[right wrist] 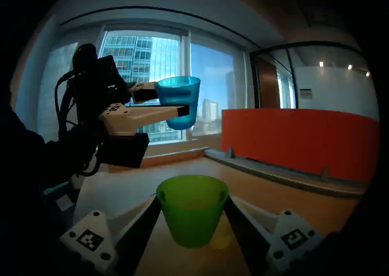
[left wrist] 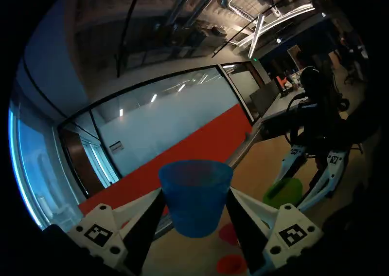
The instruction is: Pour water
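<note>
1. L gripper (left wrist: 195,192): fingers narrowed onto the blue cup (left wrist: 195,212), one on each side, both pressing its walls. Cup sits upright btwn them.
2. R gripper (right wrist: 193,199): same grip on the green cup (right wrist: 193,220), clamped from both sides, upright, mouth up.
3. In the right gripper view the blue cup is up in the air, farther off and left of the green cup, higher than it, well apart. It looks abt level, w/ a window (right wrist: 146,57) behind.
4. Green cup is low over the wooden table (right wrist: 272,193); can't tell if it touches. Water level in either cup: can't tell.
5. Orange partition (right wrist: 301,139) at far right.
</note>
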The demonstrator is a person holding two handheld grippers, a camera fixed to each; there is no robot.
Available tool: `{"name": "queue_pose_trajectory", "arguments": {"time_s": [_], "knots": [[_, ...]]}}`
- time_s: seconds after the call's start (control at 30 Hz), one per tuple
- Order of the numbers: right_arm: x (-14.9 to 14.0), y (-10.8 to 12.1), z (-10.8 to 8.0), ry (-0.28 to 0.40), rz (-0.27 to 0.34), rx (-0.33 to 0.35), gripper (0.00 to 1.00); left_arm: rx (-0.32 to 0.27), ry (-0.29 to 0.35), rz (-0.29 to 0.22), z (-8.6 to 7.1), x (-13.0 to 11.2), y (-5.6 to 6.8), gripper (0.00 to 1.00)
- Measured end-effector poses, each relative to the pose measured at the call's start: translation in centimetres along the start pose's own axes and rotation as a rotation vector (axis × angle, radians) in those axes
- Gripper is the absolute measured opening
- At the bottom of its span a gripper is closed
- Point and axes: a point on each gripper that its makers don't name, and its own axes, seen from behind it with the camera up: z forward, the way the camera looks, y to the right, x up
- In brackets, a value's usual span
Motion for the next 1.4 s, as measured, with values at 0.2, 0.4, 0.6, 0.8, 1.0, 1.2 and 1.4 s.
{"name": "queue_pose_trajectory", "arguments": {"time_s": [0.2, 0.4, 0.6, 0.8, 1.0, 1.2, 1.4], "knots": [[-0.2, -0.5, 0.4, -0.002, 0.001, 0.014, 0.9, 0.007, -0.007, 0.05, 0.2, 0.3, -0.1, 0.81], [-0.4, -0.9, 0.7, -0.002, 0.001, 0.024, 0.9, 0.01, -0.003, 0.091, 0.3, 0.9, -0.3, 0.81], [-0.5, -1.2, 0.9, -0.003, 0.002, 0.033, 0.9, 0.013, -0.007, 0.144, 0.3, 1.6, -0.1, 0.81], [-0.6, -1.3, 1.0, -0.005, 0.0, 0.039, 0.9, 0.014, -0.016, 0.203, 0.3, 1.8, 0.1, 0.81], [-0.5, -1.5, 1.1, -0.004, 0.0, 0.046, 0.9, 0.016, -0.02, 0.235, 0.4, 2.0, 0.1, 0.81], [-0.6, -1.6, 1.3, -0.005, -0.003, 0.047, 0.9, 0.014, -0.014, 0.257, 0.6, 2.4, 0.2, 0.81], [-0.5, -1.7, 1.4, -0.006, -0.007, 0.05, 0.9, 0.013, -0.016, 0.288, 0.7, 2.4, 0.3, 0.81]]}}
